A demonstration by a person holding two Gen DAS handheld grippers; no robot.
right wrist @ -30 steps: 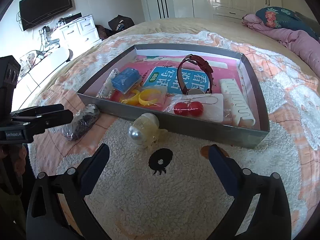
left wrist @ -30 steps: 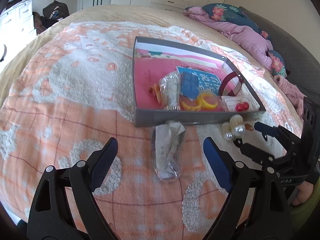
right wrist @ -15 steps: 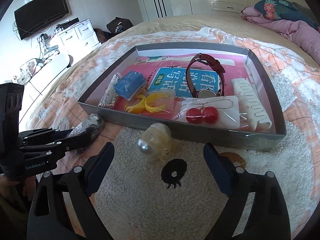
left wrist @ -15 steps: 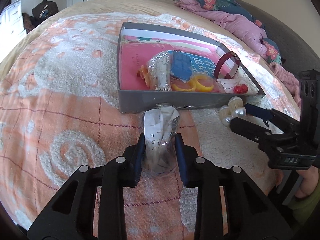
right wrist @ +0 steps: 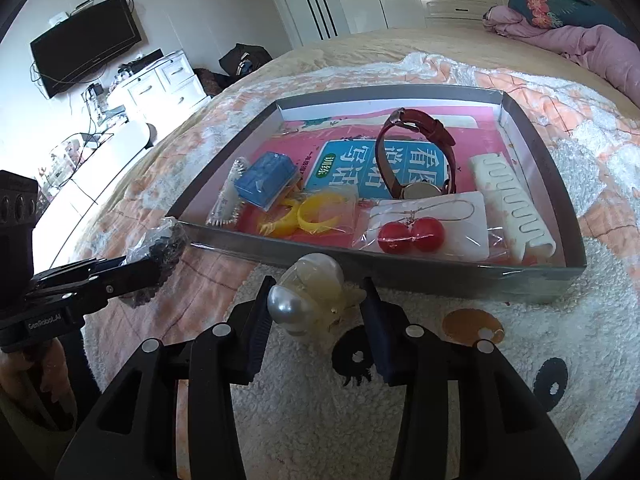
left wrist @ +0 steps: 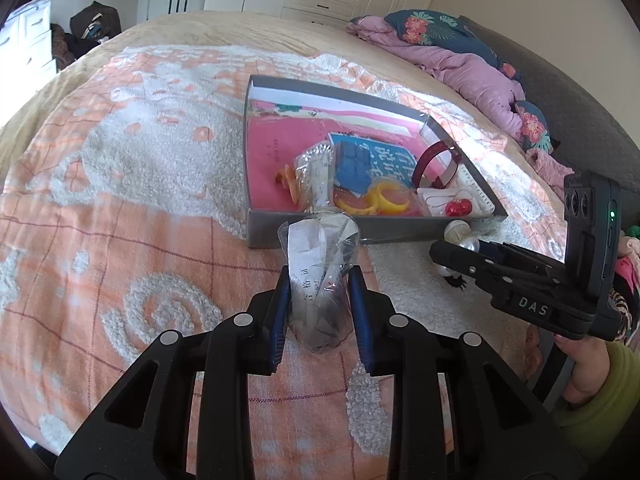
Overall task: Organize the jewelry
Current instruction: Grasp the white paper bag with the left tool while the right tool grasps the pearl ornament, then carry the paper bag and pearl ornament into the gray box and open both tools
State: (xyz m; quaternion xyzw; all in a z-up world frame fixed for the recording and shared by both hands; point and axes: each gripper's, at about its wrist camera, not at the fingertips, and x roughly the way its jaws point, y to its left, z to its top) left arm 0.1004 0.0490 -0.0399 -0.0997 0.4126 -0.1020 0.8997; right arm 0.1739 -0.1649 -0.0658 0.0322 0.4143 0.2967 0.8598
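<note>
My left gripper [left wrist: 320,276] is shut on a clear plastic bag [left wrist: 318,256] that holds dark jewelry and a paper label, on the orange blanket just in front of the grey tray [left wrist: 400,234]. From the right wrist view, that bag [right wrist: 162,244] sticks out past the left gripper [right wrist: 148,274]. My right gripper [right wrist: 316,284] has its fingers pressed on both sides of a pearl hair clip [right wrist: 308,296] lying against the tray's near wall [right wrist: 400,270]. Inside the tray are a red-strap watch [right wrist: 416,152], red ball earrings [right wrist: 410,236], yellow rings [right wrist: 308,216] and a blue box [right wrist: 266,178].
A white comb-like clip [right wrist: 512,204] lies at the tray's right side, over a pink and blue booklet [right wrist: 384,164]. A pink quilt [left wrist: 460,64] is piled at the far right of the bed. Drawers and a TV [right wrist: 84,44] stand left. A hand [left wrist: 580,364] holds the right gripper.
The left gripper went from wide open to shut on the plastic bag. The right gripper moved forward and its fingers came in from wide apart onto the pearl hair clip.
</note>
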